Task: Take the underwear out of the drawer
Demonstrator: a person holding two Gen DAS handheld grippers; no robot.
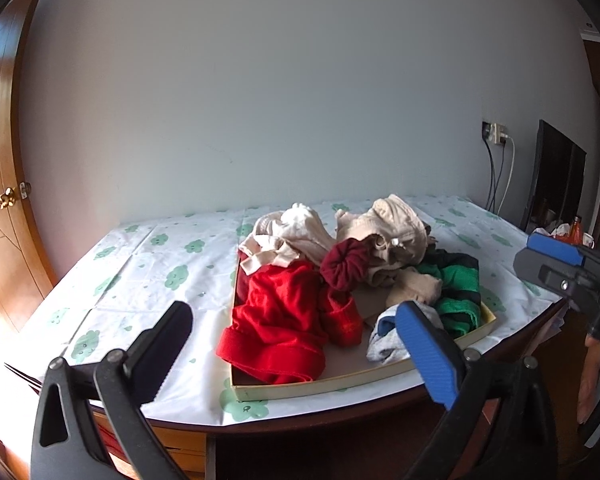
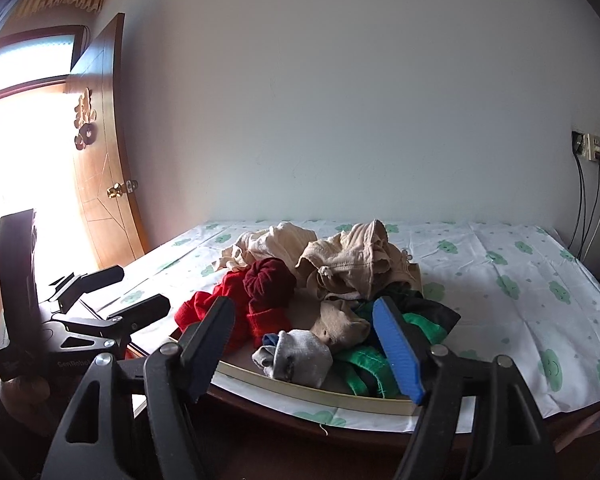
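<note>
Beyond both empty, wide-apart grippers, left gripper [image 1: 296,336] and right gripper [image 2: 306,344], underwear [image 1: 278,320] lies in the drawer [image 1: 340,380].

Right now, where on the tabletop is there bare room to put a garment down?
The cloud-print cloth is bare left of the tray, out to the table's left edge, and again right of it toward the wall cables. A narrow strip runs behind the pile along the wall. The tray itself is crowded with heaped garments.
</note>
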